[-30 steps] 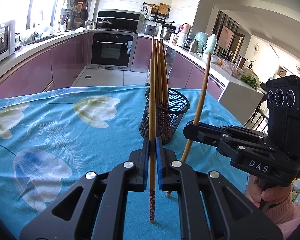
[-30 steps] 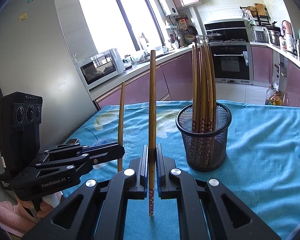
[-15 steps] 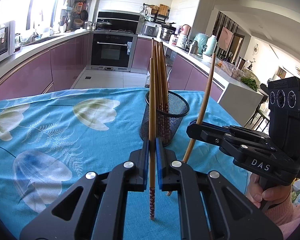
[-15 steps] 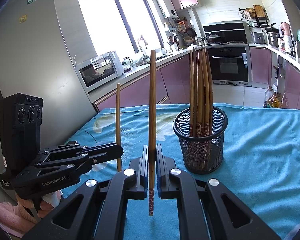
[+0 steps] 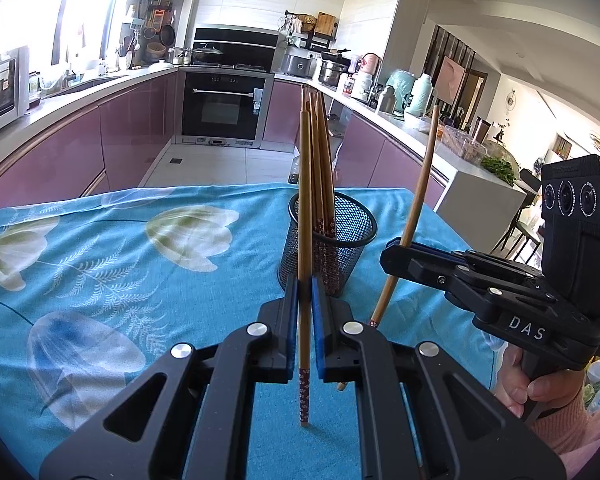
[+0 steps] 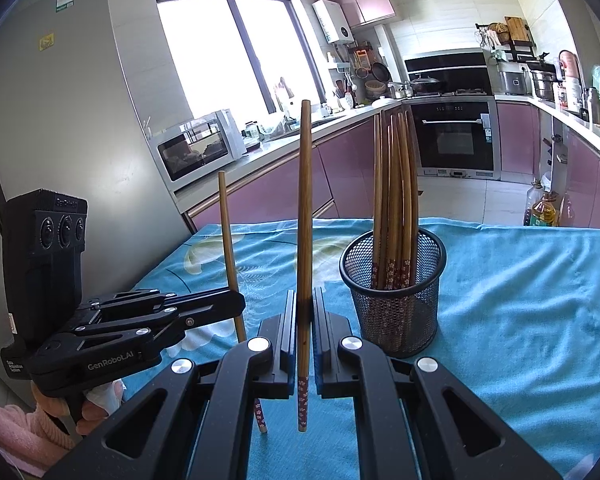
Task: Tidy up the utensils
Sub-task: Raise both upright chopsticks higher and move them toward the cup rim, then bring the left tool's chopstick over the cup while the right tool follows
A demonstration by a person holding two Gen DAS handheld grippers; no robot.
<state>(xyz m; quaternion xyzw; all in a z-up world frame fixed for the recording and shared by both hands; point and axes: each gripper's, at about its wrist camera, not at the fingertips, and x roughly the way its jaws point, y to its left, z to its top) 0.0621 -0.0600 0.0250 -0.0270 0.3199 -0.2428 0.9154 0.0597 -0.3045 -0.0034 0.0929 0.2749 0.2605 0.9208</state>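
In the left wrist view my left gripper (image 5: 304, 284) is shut on an upright wooden chopstick (image 5: 305, 200), patterned end down just above the blue cloth. Behind it a black mesh holder (image 5: 340, 248) stands with several chopsticks in it. To the right, my right gripper (image 5: 396, 252) is shut on a second chopstick (image 5: 420, 184) that leans right. The right wrist view shows that gripper (image 6: 304, 296) clamped on its chopstick (image 6: 305, 200), with the holder (image 6: 394, 312) just right of it. The left gripper (image 6: 236, 302) and its chopstick (image 6: 226, 232) are at the left.
A table under a blue flowered cloth (image 5: 120, 272) carries the holder. Its far edge drops to the kitchen floor. Pink cabinets, an oven (image 5: 220, 104) and a cluttered counter lie beyond. A fridge (image 6: 72, 120) stands by the table. A hand (image 5: 540, 384) in a pink sleeve grips the right handle.
The chopstick in the right gripper leans slightly further right in the left wrist view. The holder sits a little lower in the right wrist view. Both grips are unchanged.
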